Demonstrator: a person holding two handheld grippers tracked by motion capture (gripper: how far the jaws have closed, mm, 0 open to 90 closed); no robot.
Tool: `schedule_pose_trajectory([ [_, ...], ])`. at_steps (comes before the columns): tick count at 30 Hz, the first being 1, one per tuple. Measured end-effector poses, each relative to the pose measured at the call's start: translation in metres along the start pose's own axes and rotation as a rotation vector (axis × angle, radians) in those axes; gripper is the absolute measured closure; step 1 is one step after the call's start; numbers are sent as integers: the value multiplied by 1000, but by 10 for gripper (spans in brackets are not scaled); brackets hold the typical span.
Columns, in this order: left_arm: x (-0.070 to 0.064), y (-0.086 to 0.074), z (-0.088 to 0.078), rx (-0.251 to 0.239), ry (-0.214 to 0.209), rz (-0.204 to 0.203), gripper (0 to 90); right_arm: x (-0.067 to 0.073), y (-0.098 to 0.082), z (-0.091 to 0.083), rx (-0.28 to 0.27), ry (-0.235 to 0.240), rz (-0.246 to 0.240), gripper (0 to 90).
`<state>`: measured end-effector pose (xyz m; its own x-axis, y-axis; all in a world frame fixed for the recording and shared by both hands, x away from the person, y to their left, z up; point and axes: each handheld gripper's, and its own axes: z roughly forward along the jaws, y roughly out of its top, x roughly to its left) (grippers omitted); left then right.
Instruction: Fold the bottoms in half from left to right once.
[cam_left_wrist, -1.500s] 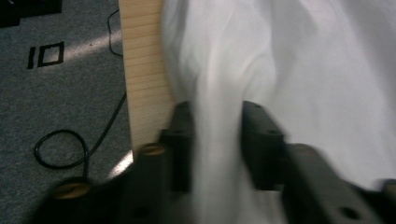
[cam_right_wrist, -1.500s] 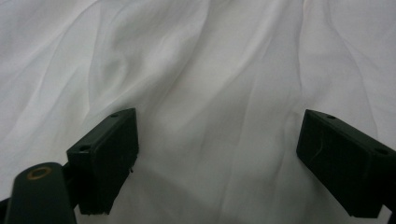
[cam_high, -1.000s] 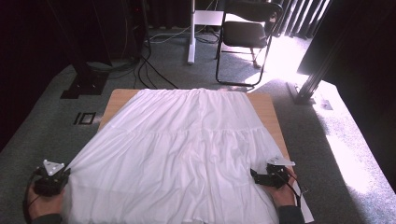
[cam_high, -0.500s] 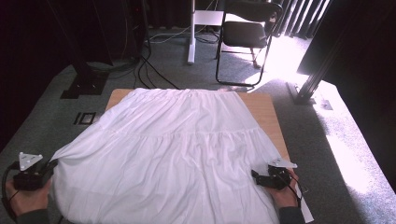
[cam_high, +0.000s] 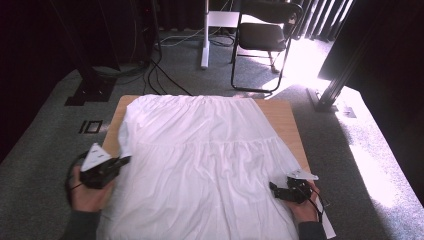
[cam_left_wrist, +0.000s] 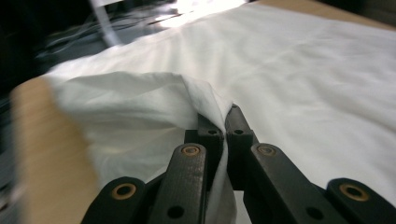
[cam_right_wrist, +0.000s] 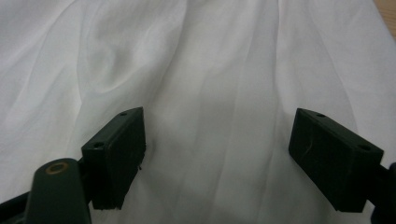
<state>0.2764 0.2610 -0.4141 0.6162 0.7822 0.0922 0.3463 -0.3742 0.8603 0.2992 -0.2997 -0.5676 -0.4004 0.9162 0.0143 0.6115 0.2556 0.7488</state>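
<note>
A white pleated cloth (cam_high: 210, 160) lies spread over the wooden table (cam_high: 282, 115). My left gripper (cam_high: 125, 161) is at the cloth's left edge, held in a hand, with its jaws shut on a lifted fold of the fabric. In the left gripper view the cloth (cam_left_wrist: 303, 70) bunches up over the closed left gripper (cam_left_wrist: 226, 128). My right gripper (cam_high: 274, 189) rests at the cloth's near right corner. Seen in the right gripper view, that right gripper (cam_right_wrist: 217, 158) stands wide open above smooth cloth (cam_right_wrist: 210, 70), with nothing pinched.
Bare wood (cam_left_wrist: 42, 154) shows along the table's left side. A black folding chair (cam_high: 265, 40) and a white post (cam_high: 205, 35) stand beyond the far edge. Cables (cam_high: 160, 75) run over the grey carpet, and a floor box (cam_high: 92, 126) sits at the left.
My left gripper swung out left, then came right and up over the table, drawing the cloth's left edge inward and baring wood there. The right gripper has stayed put.
</note>
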Motion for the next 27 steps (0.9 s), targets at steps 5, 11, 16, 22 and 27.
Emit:
schedule_pose_trajectory([
  [5,-49,34,53,3,-165,104,892,0,0,0,0,0,0,183],
  [11,-116,69,105,-20,-363,193,893,0,0,0,0,0,0,183],
  [16,-163,83,126,-70,-515,227,892,0,0,0,0,0,-1,183],
  [22,-171,64,169,41,-562,169,677,1,1,0,-2,-17,20,233],
  [27,-140,49,153,22,-499,108,528,11,12,-10,-11,-89,8,373],
])
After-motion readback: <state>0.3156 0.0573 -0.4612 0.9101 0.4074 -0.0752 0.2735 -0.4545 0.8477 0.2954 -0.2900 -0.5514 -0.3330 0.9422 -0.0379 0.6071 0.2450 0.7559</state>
